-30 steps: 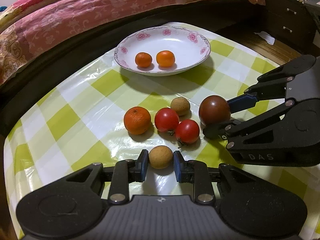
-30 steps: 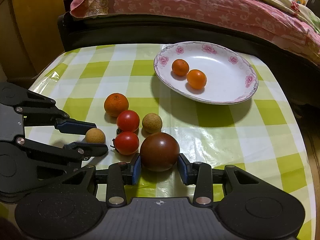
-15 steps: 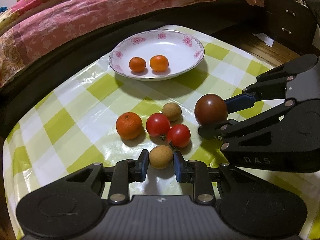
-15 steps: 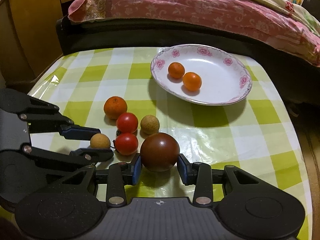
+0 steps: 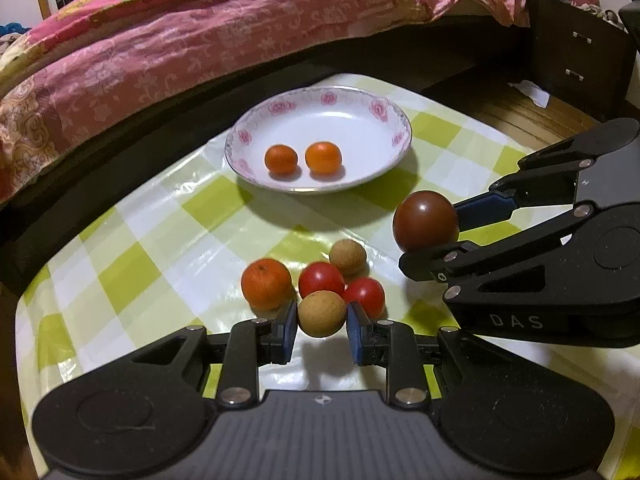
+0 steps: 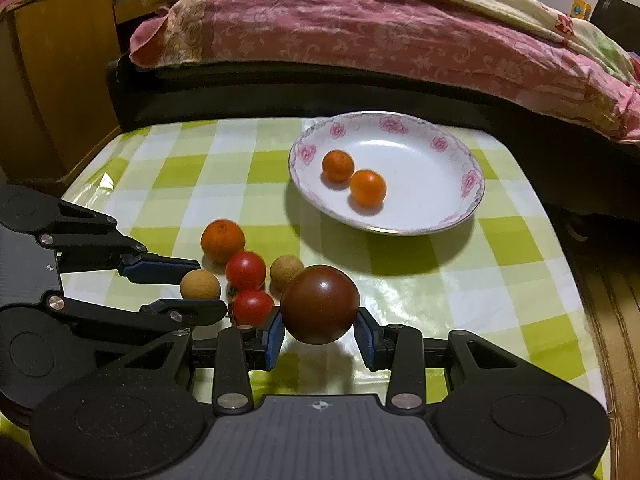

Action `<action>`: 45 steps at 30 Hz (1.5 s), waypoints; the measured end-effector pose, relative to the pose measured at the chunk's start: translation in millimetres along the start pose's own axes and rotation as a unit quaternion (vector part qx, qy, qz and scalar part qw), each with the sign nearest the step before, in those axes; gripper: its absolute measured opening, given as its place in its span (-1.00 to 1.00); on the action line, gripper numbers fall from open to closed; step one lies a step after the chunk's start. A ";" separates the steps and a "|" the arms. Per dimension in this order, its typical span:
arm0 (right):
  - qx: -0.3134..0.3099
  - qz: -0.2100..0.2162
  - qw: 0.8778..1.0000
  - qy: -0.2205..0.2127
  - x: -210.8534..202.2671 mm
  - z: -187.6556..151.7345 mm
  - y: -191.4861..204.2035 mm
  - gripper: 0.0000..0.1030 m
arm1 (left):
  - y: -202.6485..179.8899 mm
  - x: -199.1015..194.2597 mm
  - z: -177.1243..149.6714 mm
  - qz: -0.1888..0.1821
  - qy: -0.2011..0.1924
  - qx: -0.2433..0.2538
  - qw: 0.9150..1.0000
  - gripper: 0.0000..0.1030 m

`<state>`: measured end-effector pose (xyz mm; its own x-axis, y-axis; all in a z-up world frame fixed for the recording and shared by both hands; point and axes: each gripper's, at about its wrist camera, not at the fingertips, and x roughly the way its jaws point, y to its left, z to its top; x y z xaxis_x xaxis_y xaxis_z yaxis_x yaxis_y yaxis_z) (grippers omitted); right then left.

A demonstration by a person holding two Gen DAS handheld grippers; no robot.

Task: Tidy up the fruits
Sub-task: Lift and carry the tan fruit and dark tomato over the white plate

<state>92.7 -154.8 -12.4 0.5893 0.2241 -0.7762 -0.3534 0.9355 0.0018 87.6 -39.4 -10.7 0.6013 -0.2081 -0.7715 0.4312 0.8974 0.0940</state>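
Mid-transfer: left gripper [image 5: 322, 322] pinches tan fruit [image 5: 321, 313], right gripper [image 6: 319, 330] pinches dark tomato [image 6: 319, 304]; next, carry both to far plate [image 5: 394, 152].

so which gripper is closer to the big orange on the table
Left. The left gripper, holding a tan fruit, sits just beside the orange; the right gripper is beyond the red tomatoes.

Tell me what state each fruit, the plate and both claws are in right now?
Left claw: shut on tan fruit, lifted.
Right claw: shut on dark tomato, lifted.
Plate: upright, holds two small oranges.
Large orange, two red tomatoes, second tan fruit: resting on tablecloth.
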 end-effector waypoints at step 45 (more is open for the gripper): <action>0.040 -0.040 0.997 -0.046 7.7 53.4 -37.6 -0.34 | 4.9 32.2 70.1 0.010 -0.052 0.010 0.999 -0.34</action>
<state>149.3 -173.7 15.2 0.6788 0.1684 -0.7147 -0.2460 0.9693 -0.0054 156.2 -69.0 9.1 0.6753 -0.2307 -0.7005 0.4320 0.8935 0.1222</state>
